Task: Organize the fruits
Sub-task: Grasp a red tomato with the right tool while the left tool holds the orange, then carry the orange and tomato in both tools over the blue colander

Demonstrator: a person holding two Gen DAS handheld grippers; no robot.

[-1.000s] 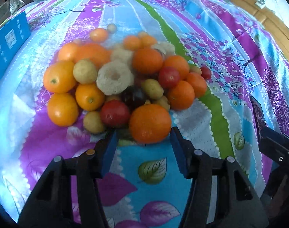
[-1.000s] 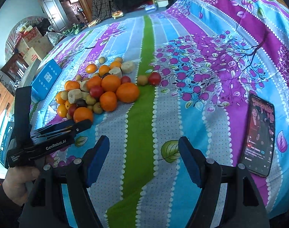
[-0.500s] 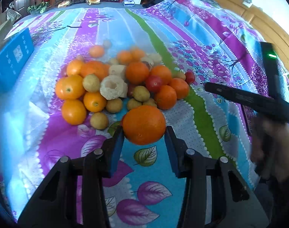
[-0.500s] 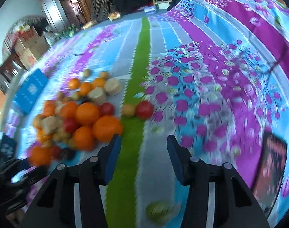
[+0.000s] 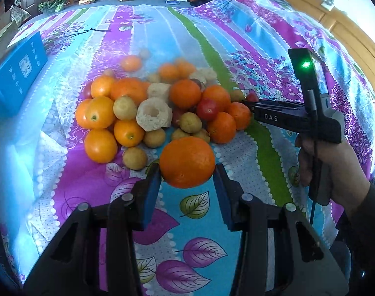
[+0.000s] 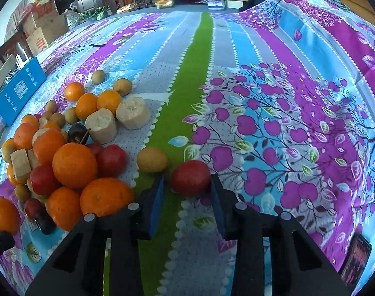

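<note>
The left gripper [image 5: 187,175] clamps a round, dimpled orange [image 5: 187,162], the fruit pile [image 5: 148,113] just beyond. The right gripper [image 6: 186,185] is closing around a smooth red tomato [image 6: 191,178]; open patterned cloth [image 6: 298,123] spreads right of it.

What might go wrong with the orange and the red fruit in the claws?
1. The left claw pinches the orange only at its tips, so the round fruit may slip out and roll into the pile.
2. The right claw is closing on the red fruit, which looks soft and could bruise.
3. The yellow fruit sits right beside the left finger and may get knocked away.
</note>
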